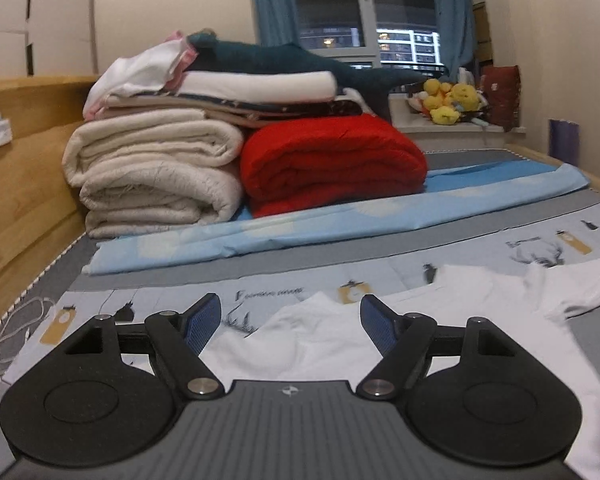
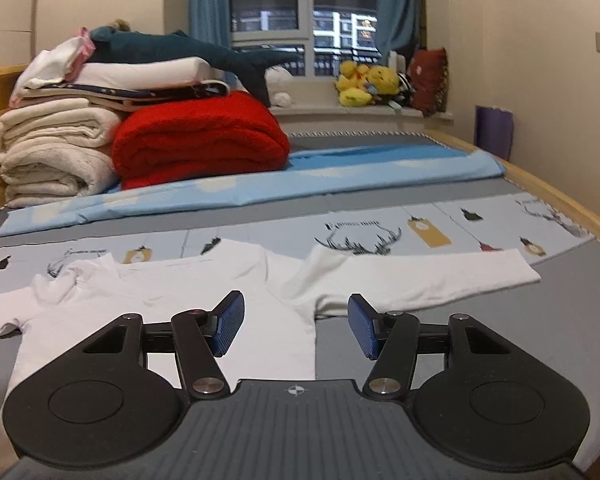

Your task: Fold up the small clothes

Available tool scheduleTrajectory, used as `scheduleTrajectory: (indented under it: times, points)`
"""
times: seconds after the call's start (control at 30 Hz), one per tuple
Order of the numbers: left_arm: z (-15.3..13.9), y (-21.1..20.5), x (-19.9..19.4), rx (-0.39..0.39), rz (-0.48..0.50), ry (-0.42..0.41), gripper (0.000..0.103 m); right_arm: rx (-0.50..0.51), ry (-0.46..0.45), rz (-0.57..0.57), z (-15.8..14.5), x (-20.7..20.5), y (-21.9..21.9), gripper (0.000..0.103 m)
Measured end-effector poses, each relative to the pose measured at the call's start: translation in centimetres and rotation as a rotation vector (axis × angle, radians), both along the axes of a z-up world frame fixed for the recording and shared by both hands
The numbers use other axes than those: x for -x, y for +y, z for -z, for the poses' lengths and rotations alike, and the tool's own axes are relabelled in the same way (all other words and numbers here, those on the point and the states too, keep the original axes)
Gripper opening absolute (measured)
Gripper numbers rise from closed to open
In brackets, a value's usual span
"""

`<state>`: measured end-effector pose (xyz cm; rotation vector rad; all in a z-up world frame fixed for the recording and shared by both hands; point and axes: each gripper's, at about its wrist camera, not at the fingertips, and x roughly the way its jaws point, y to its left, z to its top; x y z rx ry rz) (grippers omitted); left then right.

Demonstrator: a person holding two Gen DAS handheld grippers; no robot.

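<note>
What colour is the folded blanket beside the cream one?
Red; it shows best in the right wrist view.

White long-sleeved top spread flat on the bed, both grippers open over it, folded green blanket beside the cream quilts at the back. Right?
Not quite: the folded blanket is red, not green, as the right wrist view shows. The rest stands.

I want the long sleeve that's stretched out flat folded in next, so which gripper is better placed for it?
Probably the right gripper. Its open jaws hang over the white shirt where that sleeve joins the body. The left gripper, also open and empty, faces the shirt's other side.
</note>
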<state>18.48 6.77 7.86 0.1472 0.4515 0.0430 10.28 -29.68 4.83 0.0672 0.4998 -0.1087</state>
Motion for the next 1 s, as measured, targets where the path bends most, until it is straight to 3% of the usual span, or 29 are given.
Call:
scheduleTrajectory:
  times: [0.03,0.1,0.13,0.23,0.37,0.43,0.5,0.53,0.6,0.77,0.87,0.93,1.0]
  points:
    - [1.3,0.8,-0.2,0.007,-0.019,0.016,0.081,-0.003,0.008,0.006,0.1,-0.1,0.0,0.056]
    - [3.5,1.9,-2.2,0.007,-0.083,0.187,0.073,-0.009,0.018,0.013,0.2,-0.2,0.2,0.055]
    - [3.8,2.5,-2.9,0.031,-0.111,0.221,0.070,-0.006,0.019,0.013,0.1,-0.3,0.5,0.055]
    - [3.8,4.5,-4.2,0.135,-0.126,0.217,0.070,0.013,0.011,0.002,-0.2,-0.4,1.5,0.053]
    - [4.0,6.5,-5.2,0.146,-0.158,0.210,0.062,0.067,-0.004,-0.070,-1.4,-1.2,4.0,0.047]
    - [4.3,7.3,-5.3,0.170,-0.164,0.211,0.049,0.070,-0.011,-0.106,-2.4,-2.1,5.6,0.042]
    - [4.5,7.8,-5.3,0.180,-0.173,0.219,0.036,0.045,-0.013,-0.140,-3.5,-3.6,7.1,0.027]
    - [4.7,8.0,-5.0,0.184,-0.180,0.221,0.029,0.025,-0.009,-0.155,-3.9,-4.5,7.8,0.025]
    - [4.9,8.7,-4.8,0.190,-0.198,0.221,0.023,-0.020,-0.009,-0.181,-4.8,-6.5,9.3,0.021]
    - [5.8,10.3,-5.2,0.227,-0.240,0.244,0.022,-0.038,-0.032,-0.252,-5.5,-10.5,12.7,0.021]
    - [6.6,11.4,-5.8,0.229,-0.270,0.265,0.022,-0.009,-0.046,-0.285,-4.0,-11.5,13.5,0.021]
    - [7.1,12.9,-6.3,0.264,-0.305,0.282,0.022,0.013,0.005,-0.265,-2.8,-12.4,13.5,0.021]
    - [7.6,15.1,-7.0,0.309,-0.363,0.295,0.022,-0.026,0.032,-0.265,-2.8,-13.4,13.1,0.021]
